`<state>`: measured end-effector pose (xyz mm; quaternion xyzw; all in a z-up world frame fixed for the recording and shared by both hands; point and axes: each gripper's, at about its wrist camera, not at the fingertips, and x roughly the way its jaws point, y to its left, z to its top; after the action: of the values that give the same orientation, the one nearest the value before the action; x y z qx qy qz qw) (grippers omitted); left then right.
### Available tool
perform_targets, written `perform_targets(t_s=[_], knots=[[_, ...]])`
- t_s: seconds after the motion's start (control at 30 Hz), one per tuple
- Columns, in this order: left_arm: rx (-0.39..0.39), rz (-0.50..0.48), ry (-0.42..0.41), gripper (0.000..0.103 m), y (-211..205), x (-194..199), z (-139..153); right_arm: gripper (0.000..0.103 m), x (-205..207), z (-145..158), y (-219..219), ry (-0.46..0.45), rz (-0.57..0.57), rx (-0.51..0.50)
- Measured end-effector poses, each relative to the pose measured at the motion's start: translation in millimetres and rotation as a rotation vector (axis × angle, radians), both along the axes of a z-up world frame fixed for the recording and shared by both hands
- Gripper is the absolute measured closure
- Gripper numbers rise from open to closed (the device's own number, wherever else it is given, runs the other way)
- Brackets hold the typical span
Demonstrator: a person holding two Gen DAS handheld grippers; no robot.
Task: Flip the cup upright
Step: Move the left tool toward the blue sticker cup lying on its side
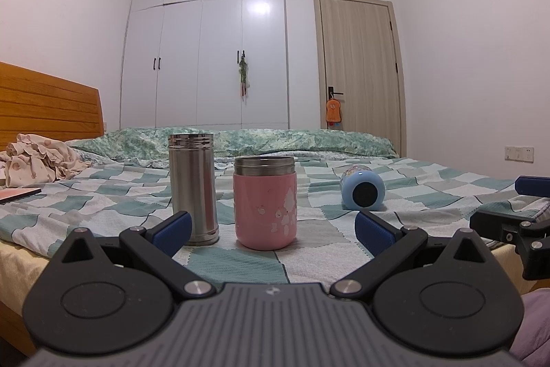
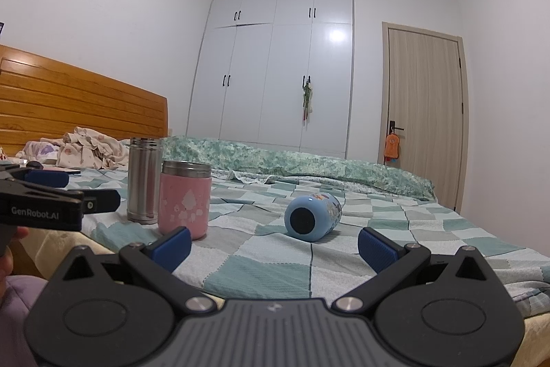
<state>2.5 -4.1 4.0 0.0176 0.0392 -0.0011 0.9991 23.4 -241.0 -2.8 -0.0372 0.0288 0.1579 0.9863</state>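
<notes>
A light blue cup (image 2: 311, 217) lies on its side on the checked bedspread, its dark-centred base facing me; it also shows in the left wrist view (image 1: 361, 190). A pink cup (image 1: 264, 202) and a steel flask (image 1: 193, 188) stand upright to its left. My left gripper (image 1: 273, 231) is open and empty, just short of the pink cup. My right gripper (image 2: 275, 245) is open and empty, a little short of the blue cup. The right gripper shows at the left wrist view's right edge (image 1: 515, 226).
The bedspread (image 2: 429, 229) covers a bed with a wooden headboard (image 2: 68, 98). Crumpled clothes (image 1: 37, 164) lie at the far left. A green quilt (image 1: 240, 140) runs along the far edge. White wardrobe (image 1: 206, 50) and door (image 1: 357, 64) stand behind.
</notes>
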Motion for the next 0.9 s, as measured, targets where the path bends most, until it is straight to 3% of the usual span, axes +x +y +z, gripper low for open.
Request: perform_targets(t_s=[0.4, 0.63, 0.9], knots=[[0.05, -0.153, -0.024, 0.0, -30.6, 36.5, 42.2, 0.0, 44.9, 34.1, -37.4, 0.057, -0.006, 0.058], [0.071, -0.257, 0.025, 0.0, -67.4, 106.4, 67.6, 0.0, 107.0, 57.6, -76.6, 0.092, -0.053, 0.006], [0.07, -0.304, 0.102, 0.0, -103.2, 194.8, 78.1, 0.0, 194.4, 60.6, -115.8, 0.187, -0.108, 0.003]])
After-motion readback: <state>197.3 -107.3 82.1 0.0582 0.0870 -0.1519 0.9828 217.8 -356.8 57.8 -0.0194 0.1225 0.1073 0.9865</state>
